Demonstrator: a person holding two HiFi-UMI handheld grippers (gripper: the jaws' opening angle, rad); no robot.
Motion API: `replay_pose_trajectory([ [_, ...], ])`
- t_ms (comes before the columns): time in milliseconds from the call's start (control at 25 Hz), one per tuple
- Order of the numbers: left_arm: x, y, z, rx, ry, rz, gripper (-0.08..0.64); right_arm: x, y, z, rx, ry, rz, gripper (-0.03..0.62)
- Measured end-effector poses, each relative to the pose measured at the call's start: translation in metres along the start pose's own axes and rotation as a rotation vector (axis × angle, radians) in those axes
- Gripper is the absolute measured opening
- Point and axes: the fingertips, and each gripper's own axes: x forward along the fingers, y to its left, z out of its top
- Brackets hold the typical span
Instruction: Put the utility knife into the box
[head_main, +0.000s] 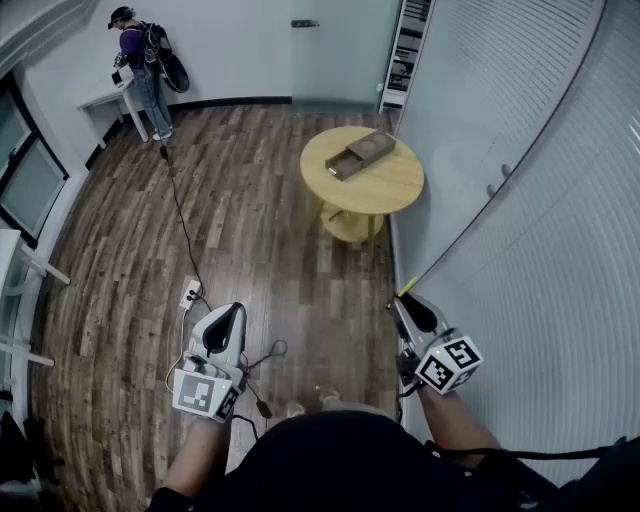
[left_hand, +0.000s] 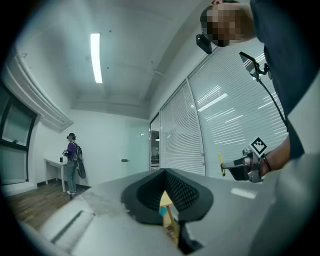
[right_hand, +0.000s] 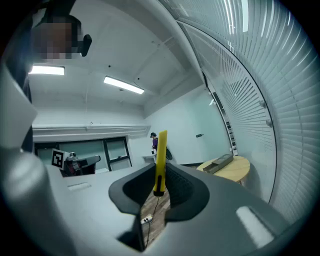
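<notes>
My right gripper (head_main: 403, 301) is shut on a yellow utility knife (head_main: 407, 288); the knife (right_hand: 160, 159) stands up between its jaws, blade end pointing away. A brown box (head_main: 360, 155) with its drawer pulled out lies on a round wooden table (head_main: 385, 190) well ahead across the room; the box (right_hand: 220, 163) shows far off to the right of the knife. My left gripper (head_main: 235, 313) hangs at my left over the floor, jaws together with nothing in them. From the left gripper view (left_hand: 165, 201), the right gripper (left_hand: 239, 168) and knife (left_hand: 220, 161) show beside the blinds.
A wall of white blinds (head_main: 520, 200) runs close along my right. A power strip (head_main: 190, 293) and a black cable (head_main: 180, 215) lie on the wooden floor. A person (head_main: 140, 60) stands at a white desk (head_main: 105, 98) in the far left corner.
</notes>
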Motion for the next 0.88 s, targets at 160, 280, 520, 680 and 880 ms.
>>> replay_pose_trajectory([
  [160,0.009,0.002,0.0,0.041,-0.013,-0.005,0.003,0.003,-0.013,0.0,0.0,-0.018,-0.002,0.071],
  [280,0.016,0.001,0.0,0.054,-0.009,-0.009,0.003,0.007,-0.021,0.002,-0.001,-0.029,0.006,0.071],
  [520,0.045,0.0,-0.003,0.081,0.009,0.008,0.003,0.019,-0.046,0.007,0.042,-0.046,0.054,0.072],
  [680,0.066,0.005,-0.002,0.102,0.005,0.036,0.003,0.032,-0.063,0.012,0.028,-0.051,0.101,0.072],
  [880,0.092,0.017,-0.015,0.093,0.032,0.053,0.003,0.06,-0.091,0.004,0.034,-0.007,0.094,0.072],
])
